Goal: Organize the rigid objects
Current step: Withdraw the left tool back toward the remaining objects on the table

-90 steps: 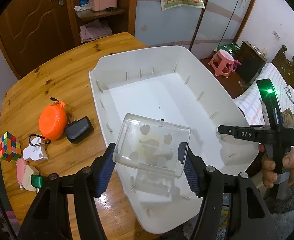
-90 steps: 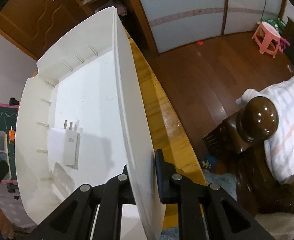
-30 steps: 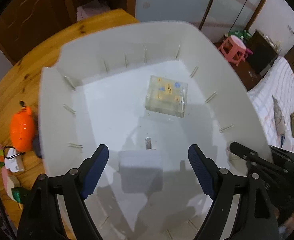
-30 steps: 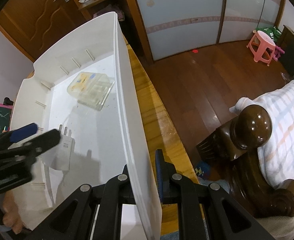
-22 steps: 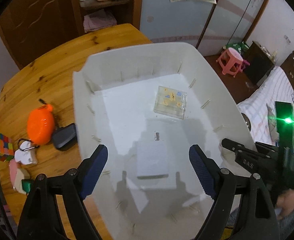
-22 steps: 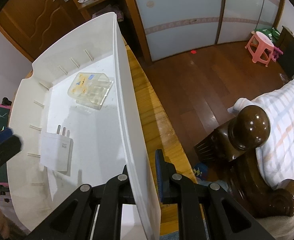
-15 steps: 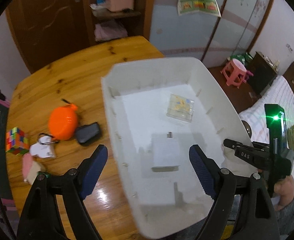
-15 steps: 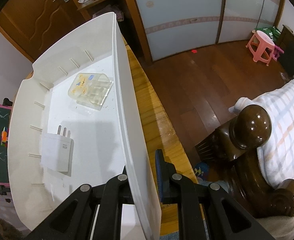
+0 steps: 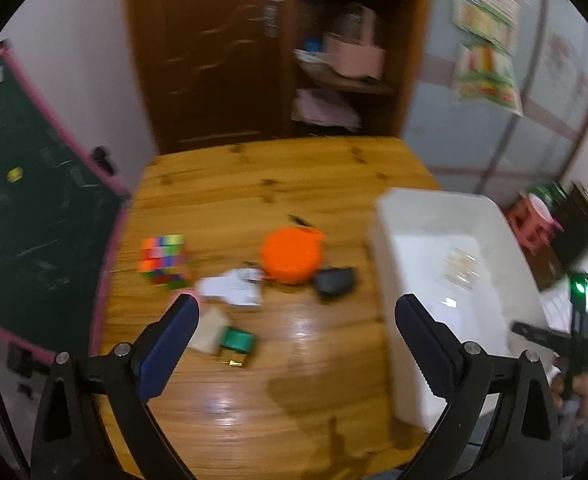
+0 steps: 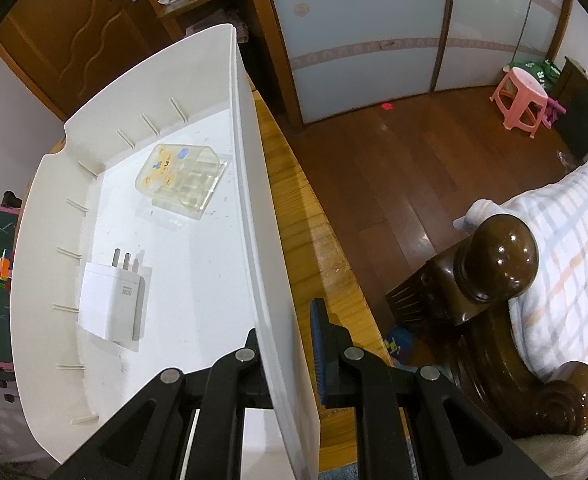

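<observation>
My left gripper (image 9: 295,338) hangs over the wooden table (image 9: 294,380) with its jaws spread wide; they have just been opening further and nothing is between them. The left-wrist view is blurred. Past my fingertips lie the loose things: a colour cube (image 9: 162,258) near the table's left edge, a white piece (image 9: 232,290) just beside an orange round case (image 9: 292,254), and a small black thing (image 9: 333,282) touching the case on its right. Nearer to me, close to my left pad, sit a pale block (image 9: 208,334) and a small green box (image 9: 236,342), side by side. The glossy stretch of table right under my jaws is bare.

The white bin (image 9: 381,264) stands on the table's right side, its near wall rising beside my right pad. A green chalkboard (image 9: 26,200) leans close against the table's left edge, and a brown cupboard (image 9: 254,60) stands behind the far edge.

My right gripper (image 10: 290,360) is pinched on the bin's (image 10: 254,200) right wall, one pad inside and one outside. Inside, a clear plastic box (image 10: 182,176) lies toward the far end and a white charger (image 10: 112,300) flat nearer to me, well apart from each other and from my fingers. Outside that wall only a narrow strip of table runs to its edge; beyond it the floor drops away, with a dark bedpost (image 10: 497,264) near and a pink stool (image 10: 521,96) far off.
</observation>
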A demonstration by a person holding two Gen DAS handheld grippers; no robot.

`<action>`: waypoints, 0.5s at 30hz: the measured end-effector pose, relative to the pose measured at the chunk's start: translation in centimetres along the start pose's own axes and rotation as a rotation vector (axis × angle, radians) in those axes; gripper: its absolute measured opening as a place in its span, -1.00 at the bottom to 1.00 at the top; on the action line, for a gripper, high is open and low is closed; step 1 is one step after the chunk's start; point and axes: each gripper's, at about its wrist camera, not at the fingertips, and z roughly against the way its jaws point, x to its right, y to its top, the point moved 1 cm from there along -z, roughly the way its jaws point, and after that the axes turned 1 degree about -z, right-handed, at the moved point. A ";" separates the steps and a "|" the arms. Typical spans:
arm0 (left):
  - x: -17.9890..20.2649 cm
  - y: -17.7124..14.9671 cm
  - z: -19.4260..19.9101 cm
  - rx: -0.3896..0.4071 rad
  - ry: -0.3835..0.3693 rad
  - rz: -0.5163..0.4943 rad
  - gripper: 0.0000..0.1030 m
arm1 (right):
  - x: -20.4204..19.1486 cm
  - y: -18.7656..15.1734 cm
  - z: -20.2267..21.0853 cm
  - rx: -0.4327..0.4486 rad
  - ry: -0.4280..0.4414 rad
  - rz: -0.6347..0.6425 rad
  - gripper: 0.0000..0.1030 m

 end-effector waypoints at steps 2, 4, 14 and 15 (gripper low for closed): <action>-2.4 0.1 0.4 0.016 0.037 0.044 0.93 | 0.0 0.0 0.0 0.001 0.001 -0.003 -0.74; -4.1 0.1 0.5 0.025 0.065 0.074 0.93 | 0.1 0.0 0.0 0.000 0.000 -0.002 -0.74; -6.8 -2.9 -4.6 -0.104 0.109 0.050 0.93 | -0.5 -0.1 0.3 0.001 -0.038 0.027 -0.74; -6.6 -3.4 -5.6 -0.130 0.103 0.043 0.93 | -0.5 -0.1 0.3 0.001 -0.039 0.026 -0.74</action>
